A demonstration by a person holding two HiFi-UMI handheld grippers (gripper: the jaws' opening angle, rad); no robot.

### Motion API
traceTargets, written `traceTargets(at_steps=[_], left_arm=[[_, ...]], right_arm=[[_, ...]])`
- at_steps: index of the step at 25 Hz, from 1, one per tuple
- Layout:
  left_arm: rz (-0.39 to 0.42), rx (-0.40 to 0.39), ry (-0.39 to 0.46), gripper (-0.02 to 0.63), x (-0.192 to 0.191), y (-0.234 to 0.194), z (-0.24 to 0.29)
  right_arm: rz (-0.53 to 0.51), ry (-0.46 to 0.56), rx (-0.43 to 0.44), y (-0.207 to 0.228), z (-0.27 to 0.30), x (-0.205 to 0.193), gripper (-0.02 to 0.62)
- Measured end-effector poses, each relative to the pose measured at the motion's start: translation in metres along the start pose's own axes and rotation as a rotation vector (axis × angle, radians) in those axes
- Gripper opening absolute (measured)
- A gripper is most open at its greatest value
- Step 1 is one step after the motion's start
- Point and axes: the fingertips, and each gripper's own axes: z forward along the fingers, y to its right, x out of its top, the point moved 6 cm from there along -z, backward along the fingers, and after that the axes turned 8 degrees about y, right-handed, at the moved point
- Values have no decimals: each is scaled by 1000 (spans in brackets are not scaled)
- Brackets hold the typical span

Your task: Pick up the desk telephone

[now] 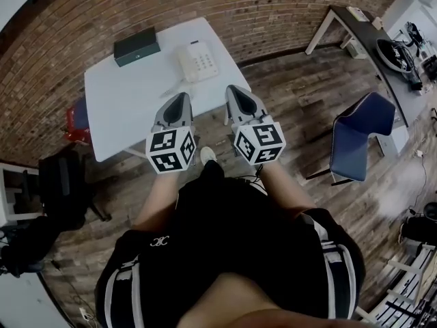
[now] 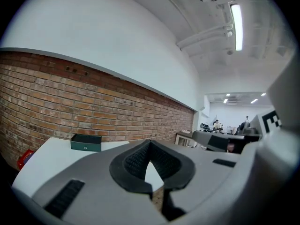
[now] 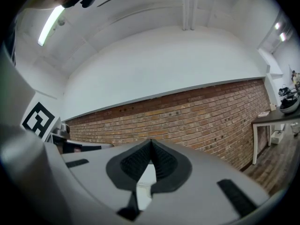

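A brick wall [image 1: 205, 5] and a wooden floor [image 1: 307, 94] frame a white table [image 1: 130, 115] that stands against the wall. The white telephone [image 1: 198, 61] sits on the table near its far right corner, handset along its left side and keys to the right. A dark green box [image 1: 136, 46] lies at the far edge, to the left of it and apart. Only the head view shows the telephone whole. There the left gripper [image 1: 179, 101] and the right gripper [image 1: 235, 91] are held side by side at the table's near right corner, pointing toward the telephone but short of it, not touching it. Each gripper's own view shows its jaws closed tip to tip with nothing between them. The left gripper view catches the box, a strip of the table and the right gripper's grey body at the right, but the telephone is hidden behind the left gripper's own body; only a white sliver shows through the notch under the jaws. The right gripper view gives mostly wall, the left gripper's marker cube at its left edge, and a white patch in its notch, too little to name. A blue chair [image 1: 358, 139] stands on the floor to the right, and a dark desk [image 1: 365, 36] is cut off at the head view's upper right. A black bag [image 1: 61, 180] on the left is dark and hard to make out.
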Motion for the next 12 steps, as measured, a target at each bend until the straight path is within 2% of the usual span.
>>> traceTargets(at_steps=[12], left_arm=[[-45, 15, -56, 0, 2, -54, 96]], right_arm=[[15, -60, -1, 42, 103, -16, -2]])
